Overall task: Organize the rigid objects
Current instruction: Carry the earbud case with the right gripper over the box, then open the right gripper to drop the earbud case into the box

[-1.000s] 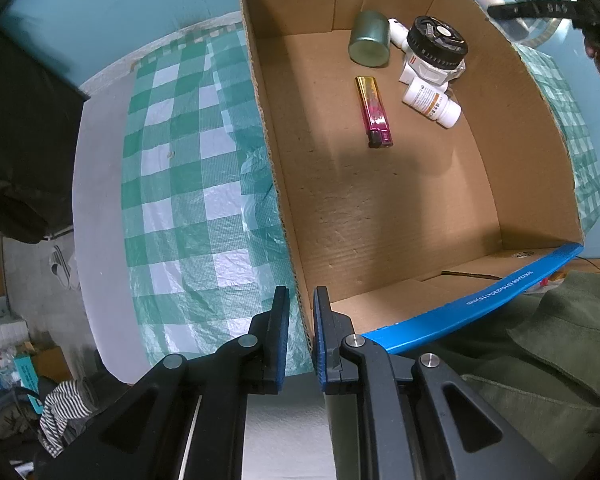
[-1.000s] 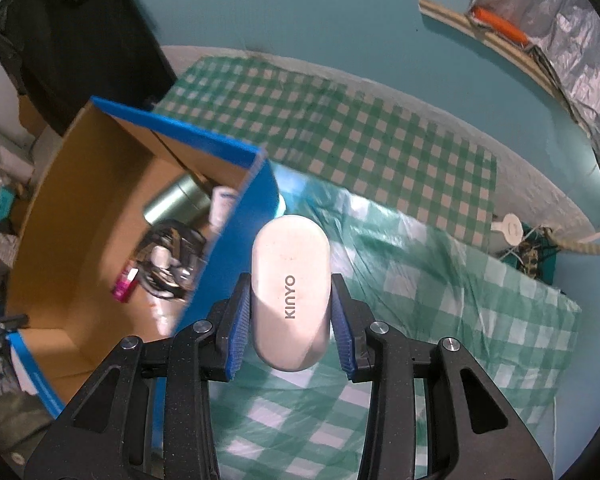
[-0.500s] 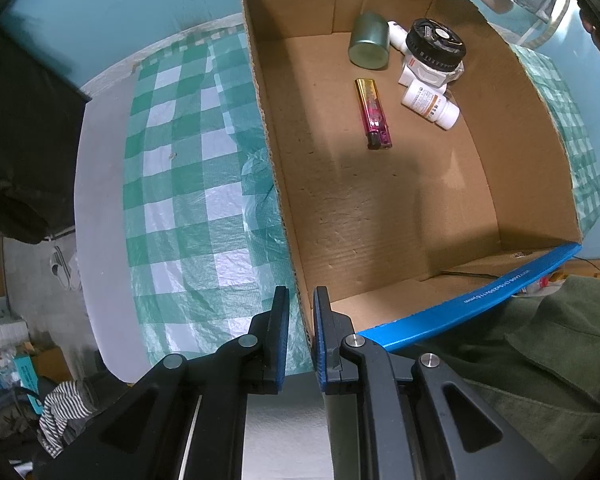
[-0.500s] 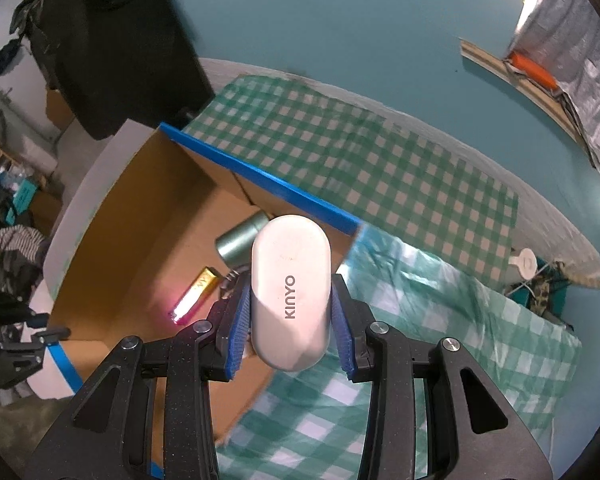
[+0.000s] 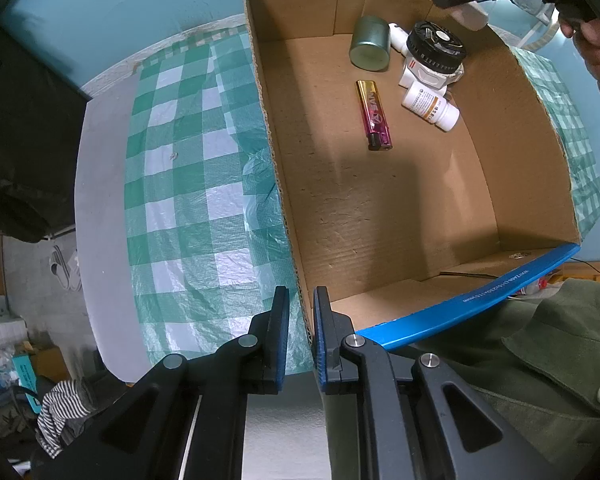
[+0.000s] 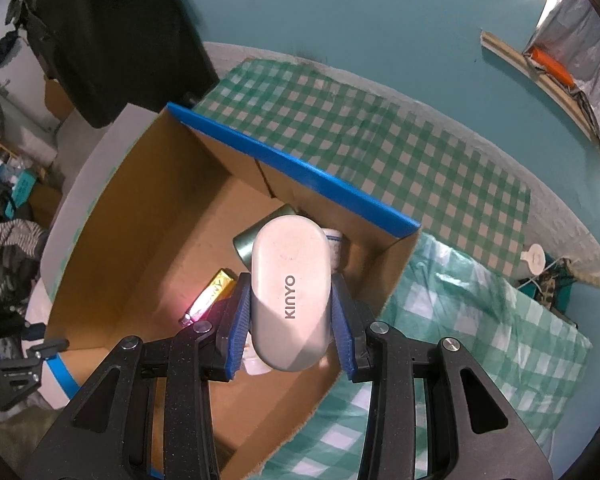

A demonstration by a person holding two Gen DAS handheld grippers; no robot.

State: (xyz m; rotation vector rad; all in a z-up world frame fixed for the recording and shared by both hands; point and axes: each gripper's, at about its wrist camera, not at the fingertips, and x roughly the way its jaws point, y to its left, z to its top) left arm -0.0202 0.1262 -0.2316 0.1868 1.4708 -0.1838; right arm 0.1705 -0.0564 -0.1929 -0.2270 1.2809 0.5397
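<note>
Holding the white KINYO case (image 6: pixel 290 294) between both blue pads, our right gripper (image 6: pixel 290 320) has it pinched about the middle, hanging above the far corner of the cardboard box (image 5: pixel 380 208) — right over the things already lying there. Below it we see the green tin (image 5: pixel 370 43), the black-capped jar (image 5: pixel 434 54), the small white bottle (image 5: pixel 430 106) and the gold-and-pink lighter (image 5: pixel 373 114), crowded toward that same corner. If we let go here, we judge the case would likely land on the jar or bottle, bounce, and knock them about; a smooth rounded shell could also slip from the pads early. The open floor nearer the blue rim looks the safer spot. Our left gripper (image 5: pixel 300 332) is pressed shut on the box's near wall — should that pinch slide off the thin card, the box may shift on the checked cloth (image 5: pixel 188 184).
</note>
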